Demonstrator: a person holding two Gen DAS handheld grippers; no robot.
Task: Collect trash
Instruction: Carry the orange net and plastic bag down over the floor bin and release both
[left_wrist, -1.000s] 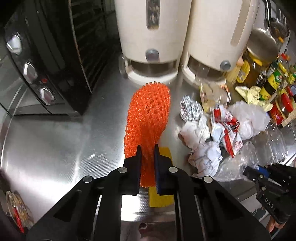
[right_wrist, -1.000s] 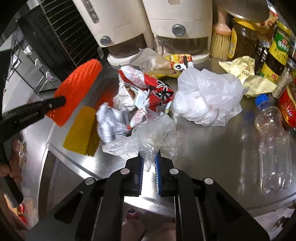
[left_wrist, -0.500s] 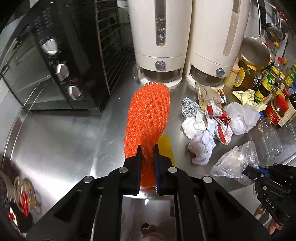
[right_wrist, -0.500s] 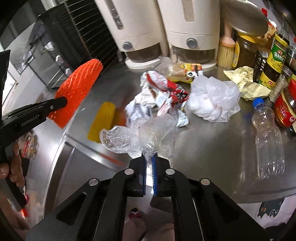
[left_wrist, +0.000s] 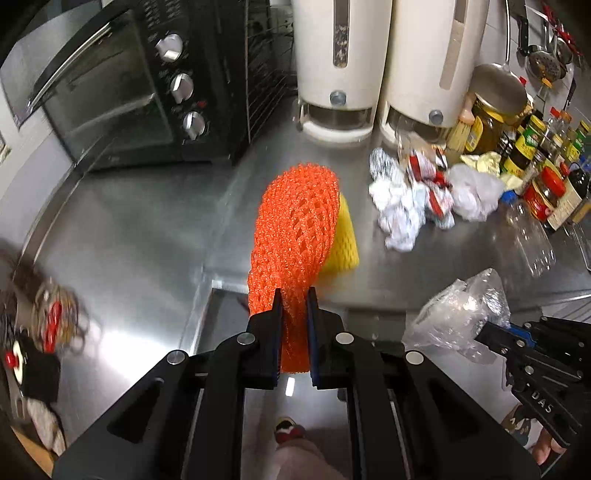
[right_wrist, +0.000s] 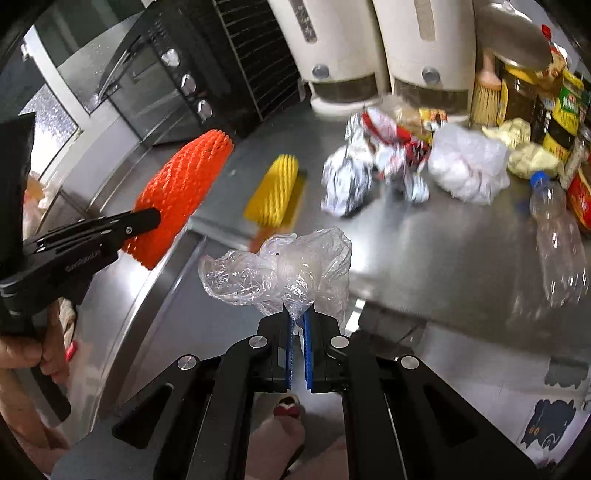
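Steel counter: left gripper clamps orange net, right gripper pinches clear bag; both lifted clear, disposal presumably next.

1. Stainless steel counter, brushed and glossy, throwing back bright glare patches; its near edge drops to a metal front panel.
2. Far left: black toaster oven, glass door, three silver knobs down its right side.
3. Far centre: two cream dispensers side by side against the back.
4. Far right: crowded jars and sauce bottles; utensils hang on the wall above.
5. Left, right-wrist view: daylit frosted window.
6. Grey floor below.
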